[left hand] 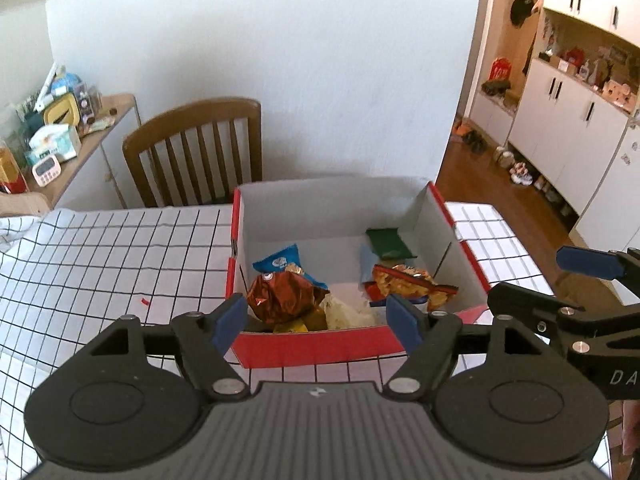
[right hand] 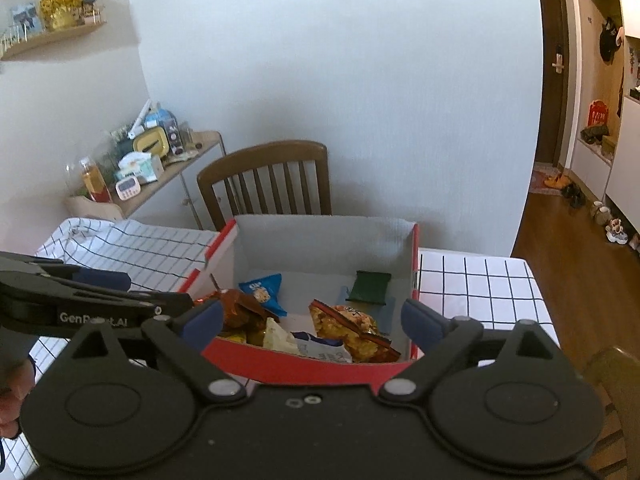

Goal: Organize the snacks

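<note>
Several snack packets [left hand: 280, 294] lie in your red box [left hand: 316, 346] on the checked surface [left hand: 100, 248]. Both hand-held grippers hover at its six o'clock, jaws spread, holding and touching nothing: left hand-held gripper [left hand: 318, 318], right hand-held gripper [right hand: 312, 318]. Only the right view shows a wall shelf [right hand: 52, 38] at ten o'clock; only the left shows white cabinets [left hand: 568, 120] at two o'clock.

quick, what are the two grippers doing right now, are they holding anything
Left gripper: open, holding nothing, above the near edge of the snack box.
Right gripper: open wide, holding nothing.
</note>
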